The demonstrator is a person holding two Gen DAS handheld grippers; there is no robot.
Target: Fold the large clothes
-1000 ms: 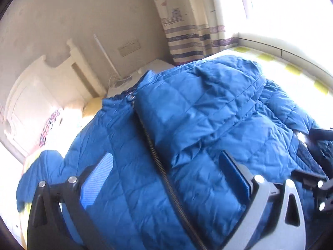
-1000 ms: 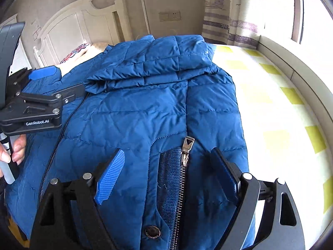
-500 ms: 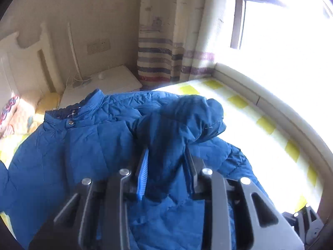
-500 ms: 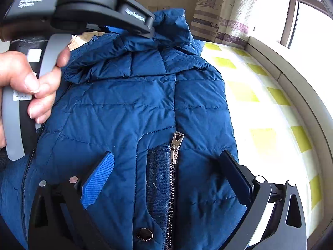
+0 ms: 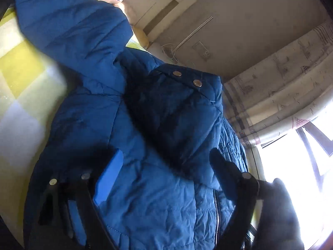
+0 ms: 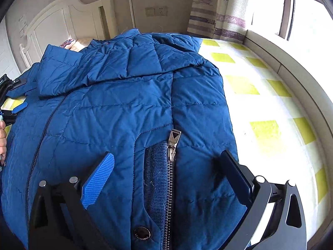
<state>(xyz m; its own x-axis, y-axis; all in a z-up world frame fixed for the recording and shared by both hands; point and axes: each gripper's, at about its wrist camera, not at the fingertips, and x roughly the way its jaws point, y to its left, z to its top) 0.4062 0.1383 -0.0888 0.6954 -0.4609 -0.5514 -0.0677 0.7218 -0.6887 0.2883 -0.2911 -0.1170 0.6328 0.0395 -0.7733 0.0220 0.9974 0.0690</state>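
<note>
Nearest the right wrist camera, the right gripper [image 6: 166, 166] hangs over the near hem of a blue quilted jacket [image 6: 124, 95], its jaws spread wide and its blue pads [image 6: 97, 183] clear of the cloth, with a silver zipper pull [image 6: 173, 139] and a dark snap button [image 6: 142, 233] lying between them. Spread across a bed sheet [image 6: 262, 129] checked in white and yellow-green, the jacket fills the middle of that view, one sleeve [image 6: 62, 70] folded across its far left shoulder. At the far left edge, the left gripper [image 6: 14, 95] sits beside the jacket's left side, a person's hand [image 6: 2, 137] just below it. From the tilted and blurred left wrist camera, the left gripper [image 5: 166, 164] shows its jaws opening above the jacket [image 5: 145, 187], nothing pinched between them, though whether the tips brush the cloth cannot be told; two metal snaps [image 5: 187, 78] mark the collar beyond. Farther back stand a white headboard [image 6: 62, 18], a wall socket [image 6: 156, 10], a striped curtain [image 6: 216, 14] and, far right, a bright window [image 6: 308, 14].
</note>
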